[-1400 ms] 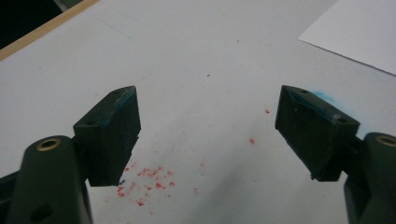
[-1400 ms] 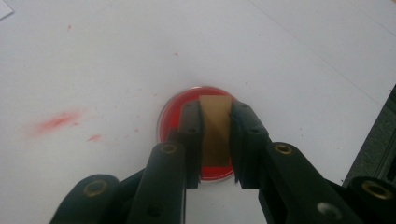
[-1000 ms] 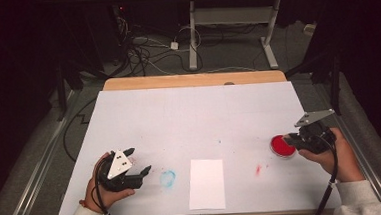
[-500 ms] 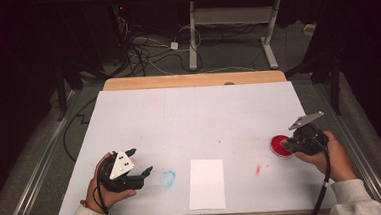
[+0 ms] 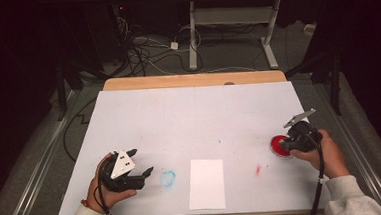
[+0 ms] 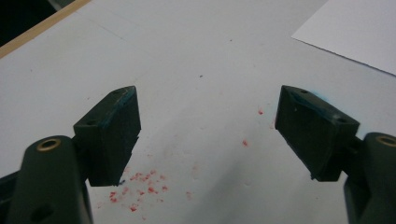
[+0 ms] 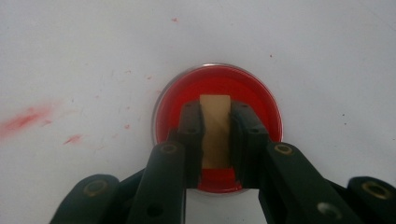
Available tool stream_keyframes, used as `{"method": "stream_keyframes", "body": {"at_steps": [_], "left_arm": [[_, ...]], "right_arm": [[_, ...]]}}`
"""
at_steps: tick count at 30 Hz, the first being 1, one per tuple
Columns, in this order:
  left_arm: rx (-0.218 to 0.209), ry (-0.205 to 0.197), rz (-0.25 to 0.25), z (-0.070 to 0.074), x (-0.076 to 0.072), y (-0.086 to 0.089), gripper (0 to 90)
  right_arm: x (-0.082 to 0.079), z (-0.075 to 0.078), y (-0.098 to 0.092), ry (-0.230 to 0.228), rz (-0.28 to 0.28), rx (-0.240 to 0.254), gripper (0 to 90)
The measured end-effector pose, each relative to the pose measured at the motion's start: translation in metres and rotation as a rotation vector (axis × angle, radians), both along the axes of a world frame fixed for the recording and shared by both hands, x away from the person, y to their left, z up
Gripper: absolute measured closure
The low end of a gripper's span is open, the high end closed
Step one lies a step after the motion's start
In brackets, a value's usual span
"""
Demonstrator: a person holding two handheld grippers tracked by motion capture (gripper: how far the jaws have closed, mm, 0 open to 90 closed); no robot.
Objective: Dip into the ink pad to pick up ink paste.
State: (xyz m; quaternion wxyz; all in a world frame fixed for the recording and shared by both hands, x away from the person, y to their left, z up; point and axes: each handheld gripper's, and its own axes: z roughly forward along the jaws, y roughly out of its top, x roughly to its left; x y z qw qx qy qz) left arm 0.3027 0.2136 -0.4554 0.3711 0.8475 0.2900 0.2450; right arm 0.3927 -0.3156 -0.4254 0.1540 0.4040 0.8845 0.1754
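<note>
Stamping work is at the inking step: the right gripper (image 7: pixel 215 140) holds a small tan block (image 7: pixel 215 130) tight between its jaws and lowers it into the round dish of red paint (image 7: pixel 261 102) near the right edge of the tabletop (image 5: pixel 194 117). The left gripper (image 6: pixel 208 135) rests with jaws wide apart and empty above red specks. Next, I judge, the block must go to the white paper sheet (image 5: pixel 206 183), lifted straight so the paint does not drip.
</note>
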Motion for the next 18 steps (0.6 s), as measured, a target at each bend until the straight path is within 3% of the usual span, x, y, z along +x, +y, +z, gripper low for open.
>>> {"method": "stream_keyframes", "body": {"at_steps": [6, 18], "left_arm": [[0.007, 0.006, -0.008, -0.001, 0.001, -0.002, 21.7], [0.006, 0.004, -0.01, -0.001, 0.001, -0.002, 21.7]], "right_arm": [[0.012, 0.003, -0.006, 0.09, -0.003, 0.042, 76.1], [0.01, 0.001, -0.005, 0.073, 0.003, 0.037, 76.1]]}}
